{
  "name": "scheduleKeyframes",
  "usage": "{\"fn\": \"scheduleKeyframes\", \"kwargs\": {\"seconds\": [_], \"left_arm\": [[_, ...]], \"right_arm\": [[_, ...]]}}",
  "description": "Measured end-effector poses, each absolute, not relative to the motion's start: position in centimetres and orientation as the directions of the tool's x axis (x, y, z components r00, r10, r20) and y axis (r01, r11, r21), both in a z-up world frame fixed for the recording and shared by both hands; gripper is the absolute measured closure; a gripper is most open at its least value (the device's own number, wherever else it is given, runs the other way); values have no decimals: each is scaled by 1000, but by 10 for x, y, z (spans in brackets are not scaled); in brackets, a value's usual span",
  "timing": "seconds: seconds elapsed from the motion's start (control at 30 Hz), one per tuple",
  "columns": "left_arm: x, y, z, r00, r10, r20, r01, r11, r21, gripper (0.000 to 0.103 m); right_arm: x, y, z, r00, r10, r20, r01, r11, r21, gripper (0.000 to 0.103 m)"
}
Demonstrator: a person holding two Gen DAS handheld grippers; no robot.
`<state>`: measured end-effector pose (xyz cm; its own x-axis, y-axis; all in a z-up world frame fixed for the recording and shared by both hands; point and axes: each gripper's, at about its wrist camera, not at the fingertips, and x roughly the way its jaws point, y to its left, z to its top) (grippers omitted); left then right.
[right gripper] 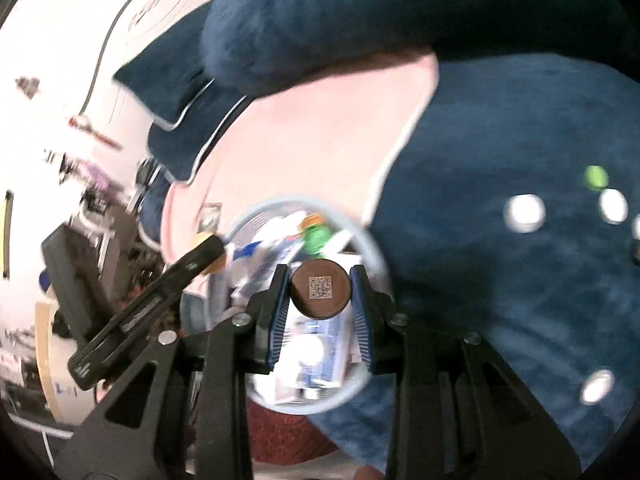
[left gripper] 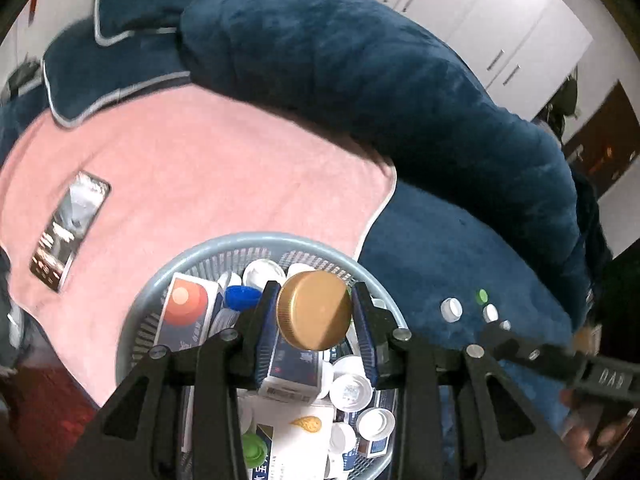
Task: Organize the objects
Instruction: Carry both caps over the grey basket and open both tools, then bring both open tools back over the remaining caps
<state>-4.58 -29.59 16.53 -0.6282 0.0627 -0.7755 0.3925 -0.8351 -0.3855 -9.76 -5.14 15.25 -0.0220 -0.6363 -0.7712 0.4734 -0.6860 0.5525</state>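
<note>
left claw grips gold cap over basket.

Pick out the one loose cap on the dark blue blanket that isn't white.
It is the small round green plastic cap, farthest back on the dark blue plush blanket. The other loose caps beside it, such as this one, are white.

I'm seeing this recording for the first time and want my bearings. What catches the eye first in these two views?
The left gripper grips a gold cap above a blue-grey basket crammed with white caps and medicine boxes. The right gripper clamps a brown cap with a QR code over the same basket. Loose white caps and a green one lie on the blue blanket; a phone rests on the pink towel.
</note>
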Motion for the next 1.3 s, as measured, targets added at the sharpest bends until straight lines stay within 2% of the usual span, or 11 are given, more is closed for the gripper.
{"fn": "scheduleKeyframes", "kwargs": {"seconds": [0.07,0.1,0.17,0.23,0.27,0.3,0.33,0.57,1.3], "left_arm": [[-49,-295,161,-620,64,-782,393,-837,-381,64],[-51,-294,158,-611,55,-790,395,-844,-364,58],[-53,-292,157,-591,21,-806,410,-853,-323,16],[-50,-291,158,-592,-21,-806,424,-858,-289,12],[-49,-291,158,-588,-40,-808,433,-859,-272,10],[-50,-291,159,-579,-62,-813,448,-857,-254,6],[-50,-291,159,-570,-86,-817,463,-855,-234,2],[-53,-282,160,-515,-179,-838,454,-886,-90,1],[-74,-237,161,-488,-184,-853,385,-923,-21,1]], "right_arm": [[-94,-65,146,4,-641,-768,475,-674,566,72],[-94,-71,142,16,-649,-761,467,-668,580,72],[-96,-76,135,39,-659,-751,443,-662,604,67],[-98,-77,134,38,-671,-740,423,-661,621,44],[-100,-73,135,27,-674,-738,415,-664,621,20],[-103,-69,136,9,-674,-738,406,-672,619,2],[-105,-64,138,-11,-677,-736,399,-678,618,0],[-122,-35,133,-96,-569,-816,369,-782,502,0],[-142,21,115,-123,-466,-876,300,-859,415,0]]}}
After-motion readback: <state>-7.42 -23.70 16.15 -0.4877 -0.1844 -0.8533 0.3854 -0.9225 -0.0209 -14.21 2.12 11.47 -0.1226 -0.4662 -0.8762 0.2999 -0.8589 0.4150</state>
